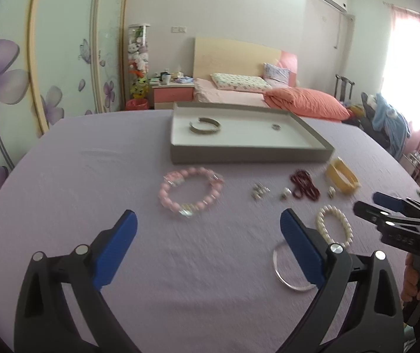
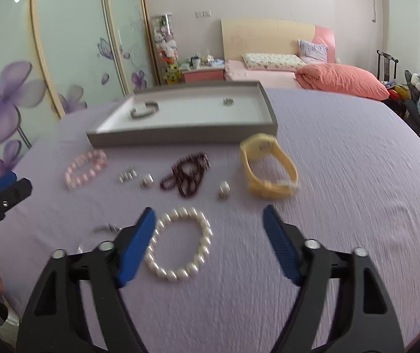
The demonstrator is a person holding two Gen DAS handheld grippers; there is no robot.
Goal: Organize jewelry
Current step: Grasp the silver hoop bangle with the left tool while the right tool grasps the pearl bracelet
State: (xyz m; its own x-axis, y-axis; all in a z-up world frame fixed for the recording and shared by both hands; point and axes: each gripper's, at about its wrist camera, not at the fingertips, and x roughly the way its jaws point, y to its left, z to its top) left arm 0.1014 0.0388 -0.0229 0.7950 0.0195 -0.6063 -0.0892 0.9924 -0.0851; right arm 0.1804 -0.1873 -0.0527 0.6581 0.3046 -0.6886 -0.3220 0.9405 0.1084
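My left tool (image 1: 208, 232) is spread wide over bare lilac tabletop (image 1: 92, 176) and holds nothing; the pink bead bracelet (image 1: 191, 191) lies just ahead of it. My right tool (image 2: 209, 220) is open too, gripping nothing, with the pearl bracelet (image 2: 180, 242) lying flat between its fingers, apart from the pads. A clear bangle (image 1: 286, 267) sits beside the pearls. Further out I see dark red beads (image 2: 186, 173), a yellow watch (image 2: 268, 167) and small earrings (image 2: 127, 174). The grey tray (image 1: 248, 155) at the back holds a metal cuff (image 1: 204, 126) and a ring (image 1: 276, 126).
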